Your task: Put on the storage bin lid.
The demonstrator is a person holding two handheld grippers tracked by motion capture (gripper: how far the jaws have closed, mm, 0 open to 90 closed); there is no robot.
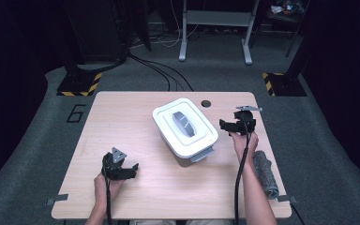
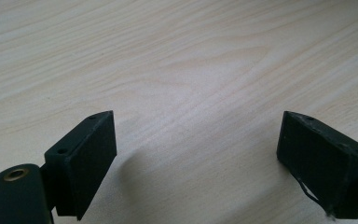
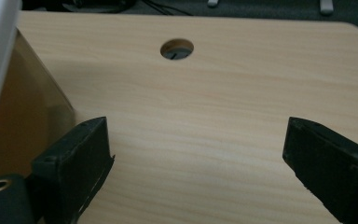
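Nearest me, my left gripper (image 1: 130, 169) sits low over the bare wooden table (image 1: 122, 112) at the near left, jaws spread wide with nothing but wood grain between them. On the near right edge I see a grey rolled cloth (image 1: 264, 172). Farther in, the white lidded container (image 1: 185, 127) stands mid-table, its grey handle (image 1: 183, 123) on top. Just right of it I hold my right gripper (image 1: 226, 125), jaws wide and empty. Beyond lies the cable hole (image 1: 206, 103)
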